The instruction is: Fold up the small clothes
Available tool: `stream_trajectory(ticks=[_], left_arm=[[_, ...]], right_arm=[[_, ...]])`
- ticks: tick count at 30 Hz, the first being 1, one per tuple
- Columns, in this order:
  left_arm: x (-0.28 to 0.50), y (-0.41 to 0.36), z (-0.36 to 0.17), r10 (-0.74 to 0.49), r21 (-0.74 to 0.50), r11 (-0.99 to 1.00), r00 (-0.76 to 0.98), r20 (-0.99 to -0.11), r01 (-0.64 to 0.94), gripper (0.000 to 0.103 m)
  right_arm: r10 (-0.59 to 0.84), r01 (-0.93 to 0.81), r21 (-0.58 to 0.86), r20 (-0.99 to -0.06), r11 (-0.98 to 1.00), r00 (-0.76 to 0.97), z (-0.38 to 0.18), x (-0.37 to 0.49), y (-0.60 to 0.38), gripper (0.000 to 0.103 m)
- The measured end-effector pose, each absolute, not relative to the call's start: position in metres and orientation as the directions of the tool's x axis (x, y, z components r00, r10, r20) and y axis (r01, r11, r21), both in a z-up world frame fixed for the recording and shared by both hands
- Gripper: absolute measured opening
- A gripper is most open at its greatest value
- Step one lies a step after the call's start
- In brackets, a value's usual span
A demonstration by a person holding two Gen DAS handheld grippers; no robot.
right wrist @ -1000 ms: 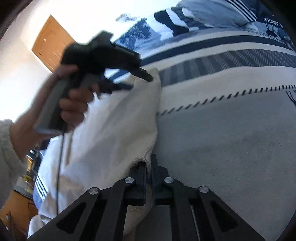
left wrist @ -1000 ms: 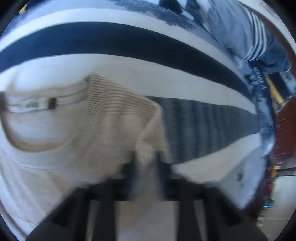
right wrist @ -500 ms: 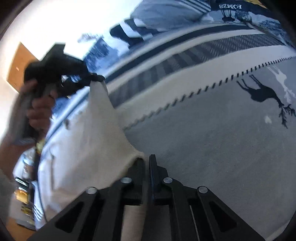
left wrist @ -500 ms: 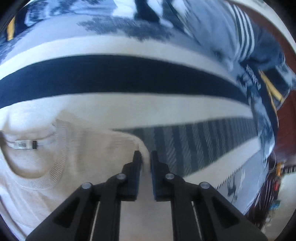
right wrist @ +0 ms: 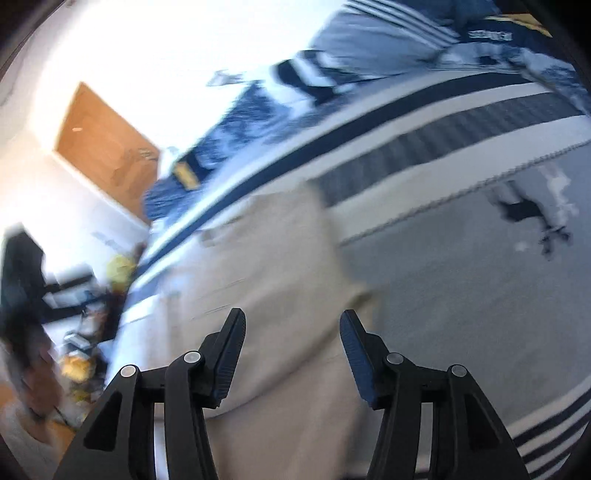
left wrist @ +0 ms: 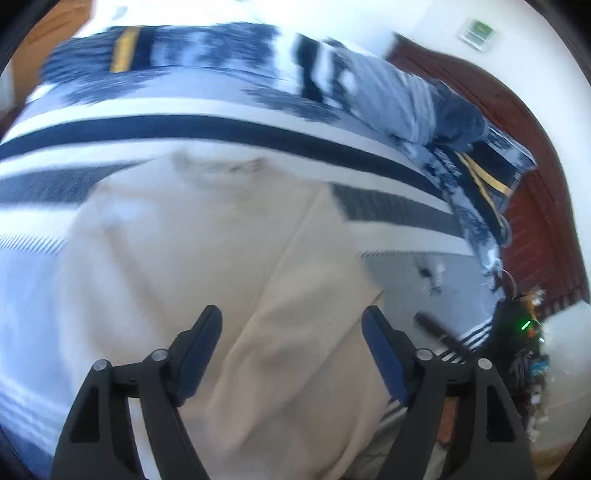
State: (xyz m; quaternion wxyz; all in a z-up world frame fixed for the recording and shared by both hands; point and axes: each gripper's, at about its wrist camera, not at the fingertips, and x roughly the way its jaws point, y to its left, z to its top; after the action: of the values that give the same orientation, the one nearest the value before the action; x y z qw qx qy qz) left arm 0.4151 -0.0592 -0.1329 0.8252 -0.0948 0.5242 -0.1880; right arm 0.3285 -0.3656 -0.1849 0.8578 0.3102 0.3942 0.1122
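The cream sweater lies flat on the striped bedspread, neckline away from you, with one side panel turned in over the body along a lengthwise crease.

Change since half a second ago: both of your grippers were pinched shut on the right edge of the garment, left at the shoulder, right at the hem corner. Now your left gripper and right gripper both stand with fingers spread wide, nothing between them, hovering above the cloth. You have let go, and the cameras have pulled back.

Judgement: the first lengthwise fold is laid. The other side, then a crosswise fold, look to remain.

Both current views are motion-blurred, so check the crease edge before you re-grip.

Writing: the neck label is only a pale smear and unreadable. White lettering shows on the dark bedding near the pillow, too blurred to make out. A deer print sits on the grey part of the bedspread.
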Motion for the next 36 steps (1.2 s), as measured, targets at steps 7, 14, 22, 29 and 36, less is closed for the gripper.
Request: stream_trajectory(ticks=[7, 14, 22, 29, 36], left_arm=[[0.321, 0.01, -0.204, -0.306, -0.325, 0.946, 0.337, -0.89, 0.0, 0.078], [0.296, -0.003, -0.246, -0.362, -0.378, 0.926, 0.266, -0.893, -0.009, 0.078], [0.31, -0.052, -0.284, -0.412, -0.406, 0.911, 0.171, -0.895, 0.068, 0.076], [0.307, -0.066, -0.284, -0.364, -0.344, 0.929, 0.179, -0.914, 0.137, 0.01], [0.279, -0.032, -0.186, -0.321, -0.19, 0.912, 0.342, -0.883, 0.365, 0.008]], right_arm=[[0.734, -0.108, 0.775, -0.531, 0.623, 0.424, -0.199, 0.32, -0.24, 0.058], [0.749, 0.151, 0.806, -0.589, 0.573, 0.302, -0.261, 0.35, -0.192, 0.058], [0.725, 0.198, 0.824, -0.562, 0.53, 0.399, -0.253, 0.351, -0.233, 0.056], [0.667, 0.303, 0.756, -0.655, 0.58, 0.356, -0.295, 0.361, -0.258, 0.04], [0.635, 0.25, 0.779, -0.617, 0.575, 0.465, -0.253, 0.373, -0.28, 0.006]])
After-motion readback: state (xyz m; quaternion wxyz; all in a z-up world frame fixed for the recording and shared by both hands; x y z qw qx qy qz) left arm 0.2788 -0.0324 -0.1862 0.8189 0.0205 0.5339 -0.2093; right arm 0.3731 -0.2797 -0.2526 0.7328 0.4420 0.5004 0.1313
